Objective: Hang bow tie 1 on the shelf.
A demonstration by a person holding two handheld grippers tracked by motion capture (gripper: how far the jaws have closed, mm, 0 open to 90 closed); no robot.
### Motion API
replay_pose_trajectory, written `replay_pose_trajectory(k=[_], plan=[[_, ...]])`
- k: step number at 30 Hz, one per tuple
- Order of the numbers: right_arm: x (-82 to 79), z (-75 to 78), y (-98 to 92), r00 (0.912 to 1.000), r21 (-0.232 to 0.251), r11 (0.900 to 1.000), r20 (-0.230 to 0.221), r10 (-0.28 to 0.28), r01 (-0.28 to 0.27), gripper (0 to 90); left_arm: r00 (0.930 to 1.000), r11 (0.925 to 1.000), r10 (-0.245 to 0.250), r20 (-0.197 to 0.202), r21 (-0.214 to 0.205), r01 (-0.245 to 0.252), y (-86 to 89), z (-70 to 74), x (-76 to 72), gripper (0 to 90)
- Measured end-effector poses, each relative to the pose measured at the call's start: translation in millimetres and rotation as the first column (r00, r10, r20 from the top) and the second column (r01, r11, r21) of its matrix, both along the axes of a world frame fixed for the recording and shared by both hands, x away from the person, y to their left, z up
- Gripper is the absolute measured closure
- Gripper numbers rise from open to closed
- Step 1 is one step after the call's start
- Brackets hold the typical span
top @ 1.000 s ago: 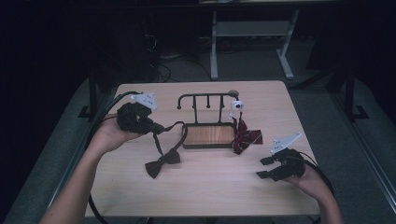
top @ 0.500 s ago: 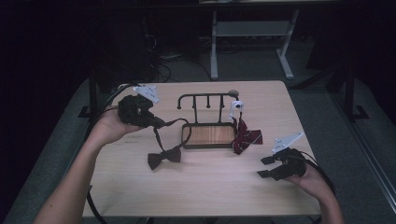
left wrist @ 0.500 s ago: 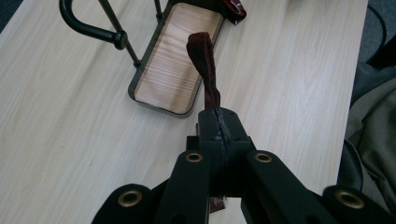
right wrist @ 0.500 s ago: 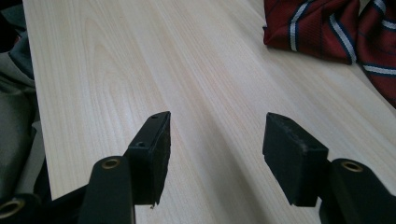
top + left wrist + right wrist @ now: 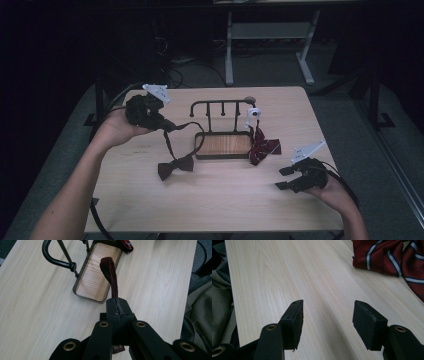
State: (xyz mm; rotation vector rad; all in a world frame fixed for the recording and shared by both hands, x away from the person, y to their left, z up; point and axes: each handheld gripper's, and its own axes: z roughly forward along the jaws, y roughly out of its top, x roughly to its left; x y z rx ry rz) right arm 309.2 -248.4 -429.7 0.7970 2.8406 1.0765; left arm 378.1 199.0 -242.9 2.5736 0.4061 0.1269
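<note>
The dark bow tie (image 5: pixel 176 166), at the rack's (image 5: pixel 220 106) seven o'clock, is pinched by its strap (image 5: pixel 111 277) in the left claw (image 5: pixel 164 123); it should be lifted slowly toward a hook, the right claw (image 5: pixel 286 178) held spread over the bench (image 5: pixel 225 200).

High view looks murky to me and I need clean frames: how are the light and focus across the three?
High view: dim, dark surroundings, table lit. Left gripper view: bright, strap sharp, near jaws soft. Right gripper view: bright, striped tie clear, jaws slightly blurred.
</note>
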Motion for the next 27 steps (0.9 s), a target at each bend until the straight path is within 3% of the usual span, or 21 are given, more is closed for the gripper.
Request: replay_pose_trajectory(k=[27], plan=[[2.1,0.9,-0.2,1.0000,0.005,1.0000,0.002,0.005,-0.005,41.5,1.0000,0.9998,0.001,-0.004,0.019,-0.001,0.8,10.9,7.5,89.6]])
